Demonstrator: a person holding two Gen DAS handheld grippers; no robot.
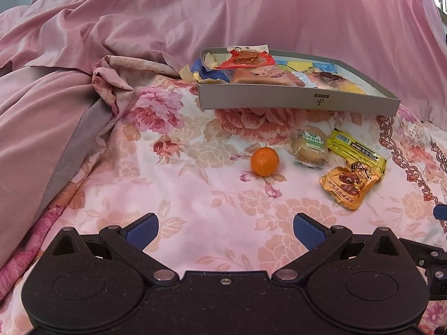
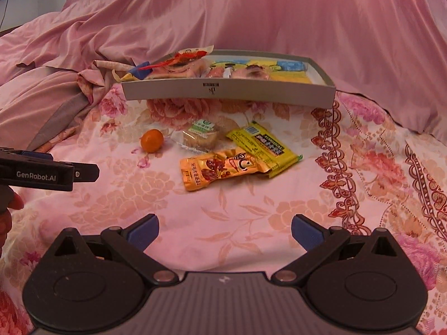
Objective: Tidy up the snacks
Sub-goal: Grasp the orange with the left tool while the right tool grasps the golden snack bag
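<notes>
A grey shallow box [image 1: 293,97] [image 2: 229,92] holding several wrapped snacks lies at the back of the floral bedspread. In front of it lie a small orange [image 1: 264,161] [image 2: 151,140], a clear-wrapped pastry [image 1: 309,148] [image 2: 200,136], a yellow packet [image 1: 357,150] [image 2: 265,148] and an orange packet [image 1: 346,184] [image 2: 220,170]. My left gripper [image 1: 225,233] is open and empty, short of the orange. My right gripper [image 2: 225,233] is open and empty, short of the orange packet. The left gripper also shows from the side in the right wrist view [image 2: 83,171].
Rumpled pink bedding [image 1: 83,55] [image 2: 83,42] piles up at the left and behind the box. A pink pillow [image 2: 377,42] rises at the back right. The floral bedspread [image 1: 181,195] [image 2: 251,209] lies flat between the grippers and the snacks.
</notes>
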